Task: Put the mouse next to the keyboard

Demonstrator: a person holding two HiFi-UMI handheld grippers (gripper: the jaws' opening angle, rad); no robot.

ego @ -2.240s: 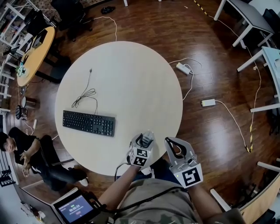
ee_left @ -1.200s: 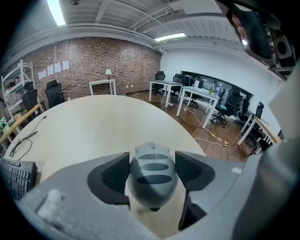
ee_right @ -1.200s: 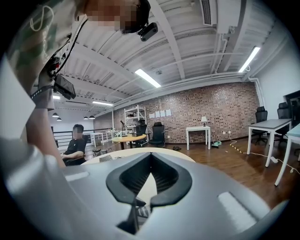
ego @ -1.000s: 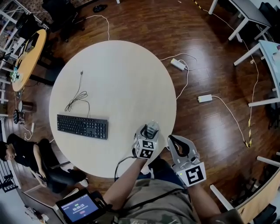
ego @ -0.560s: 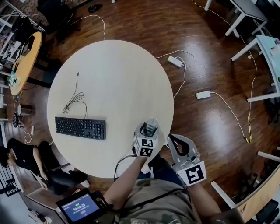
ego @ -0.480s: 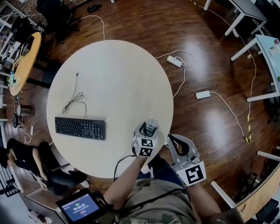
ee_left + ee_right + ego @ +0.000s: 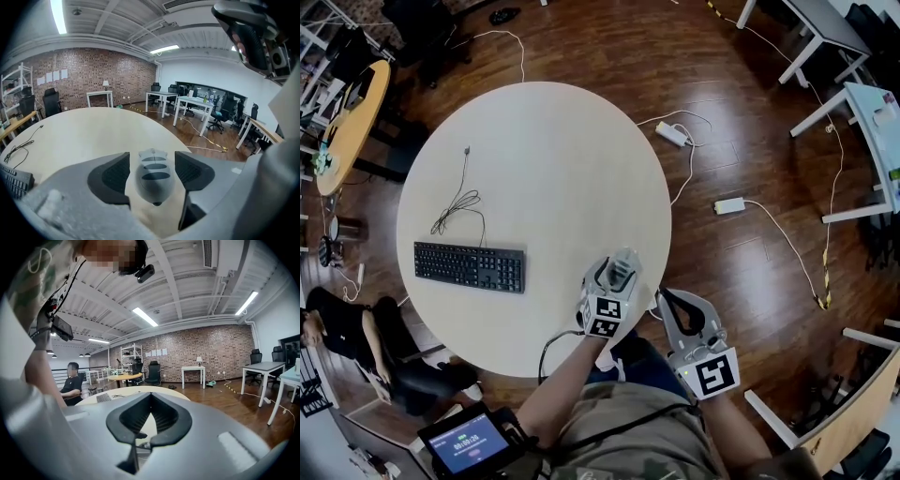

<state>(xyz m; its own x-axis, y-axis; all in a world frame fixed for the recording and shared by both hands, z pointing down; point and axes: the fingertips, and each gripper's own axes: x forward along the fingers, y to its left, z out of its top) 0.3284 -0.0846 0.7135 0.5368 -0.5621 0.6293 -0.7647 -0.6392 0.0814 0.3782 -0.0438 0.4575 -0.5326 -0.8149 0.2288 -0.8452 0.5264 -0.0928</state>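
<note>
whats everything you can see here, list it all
table: one, pale beige, centre of head view
keyboard: one, black, table's left part
cable: one, dark, on table beyond keyboard
mouse: one, grey, held over table's near side
power strip: one, white, floor right of table
seated person: one, dark top, left of table
left gripper: one, grey, fingers closed on the mouse
right gripper: one, grey, fingers together, empty

Fig. 1. I operate in an open-plan office: brick wall (image 7: 201, 355), white desks (image 7: 193, 102), swivel chairs (image 7: 153, 371), ceiling strip lights (image 7: 144, 316), wood floor (image 7: 750, 141).
</note>
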